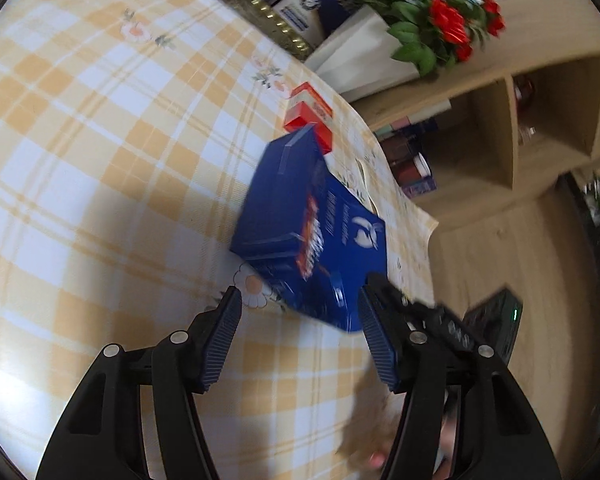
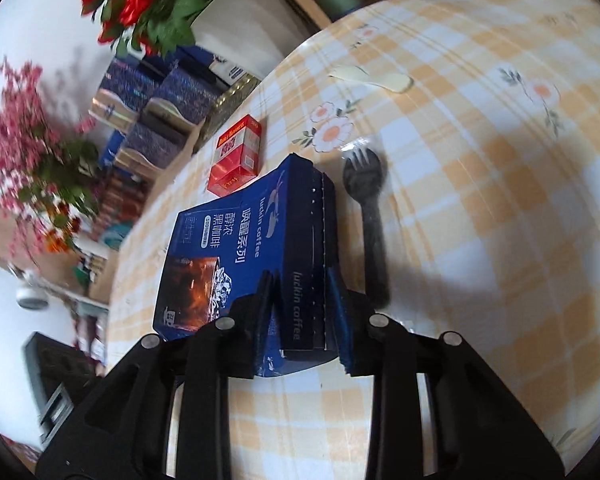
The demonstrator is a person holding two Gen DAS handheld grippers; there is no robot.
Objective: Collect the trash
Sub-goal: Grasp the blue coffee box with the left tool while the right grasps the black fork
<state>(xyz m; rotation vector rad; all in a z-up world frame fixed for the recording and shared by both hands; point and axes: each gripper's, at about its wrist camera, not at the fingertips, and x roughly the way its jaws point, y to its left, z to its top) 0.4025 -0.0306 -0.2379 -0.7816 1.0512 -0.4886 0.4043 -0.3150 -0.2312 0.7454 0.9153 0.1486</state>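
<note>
A: Blue cardboard fills the space between the right gripper [image 2: 304, 300] fingers; they are clamped on the narrow side of the coffee box [image 2: 236, 248], one pad on each face

B: What does the box say?

A: "luckin coffee" runs in white along the side and again on the front, next to Chinese characters and a picture of iced coffee. It lies flat on the yellow-checked tablecloth [image 2: 500, 240]

B: And the left gripper [image 1: 300, 320]?

A: Jaws stand wide, holding nothing. In its view the coffee box [image 1: 312, 232] sits just ahead of the fingertips, its near corner reaching in between them without touching either pad

B: What lies beside the box?

A: A black plastic spork [image 2: 370, 216] is just beside it on the cloth, tines pointing away. Past the far end stands a small red carton [image 2: 238, 156] with yellow lettering too blurred to read. Further off, a pale plastic spoon [image 2: 376, 78] lies well apart

B: And at the back?

A: Red flowers [image 2: 136, 4] in a white pot and stacked dark blue boxes [image 2: 160, 100] at the table's far edge
</note>
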